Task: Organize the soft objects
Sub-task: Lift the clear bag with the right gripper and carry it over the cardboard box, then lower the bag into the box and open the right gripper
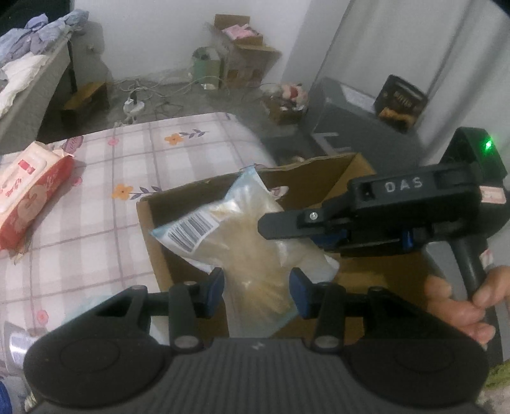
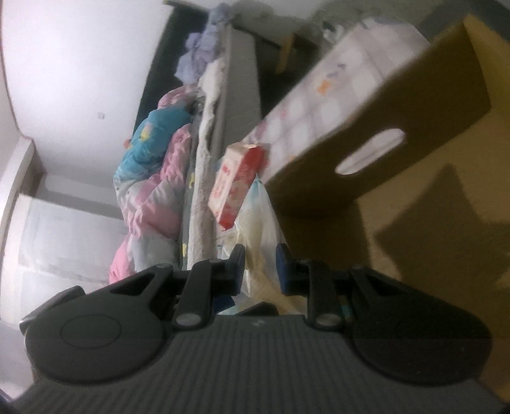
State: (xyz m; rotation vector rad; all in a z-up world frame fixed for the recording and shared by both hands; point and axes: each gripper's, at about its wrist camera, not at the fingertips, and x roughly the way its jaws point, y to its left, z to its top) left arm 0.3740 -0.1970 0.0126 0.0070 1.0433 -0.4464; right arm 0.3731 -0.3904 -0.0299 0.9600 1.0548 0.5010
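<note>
The right gripper [image 1: 322, 227] carries the raised letters "DAS" on its black body. A white label on the clear bag [image 1: 242, 242] shows a barcode; its digits are too blurred to read. Print on the red packet [image 1: 28, 194] is illegible.

I am working in a home, in a bedroom. I see a bed with a checked flower sheet [image 1: 95, 197], a second bed [image 1: 28, 86] with crumpled clothes [image 1: 47, 28], a pink and blue quilt [image 2: 153, 178], cardboard boxes [image 1: 245, 54] and a power strip with cables [image 1: 134, 106] on the grey floor [image 1: 191, 98].
</note>
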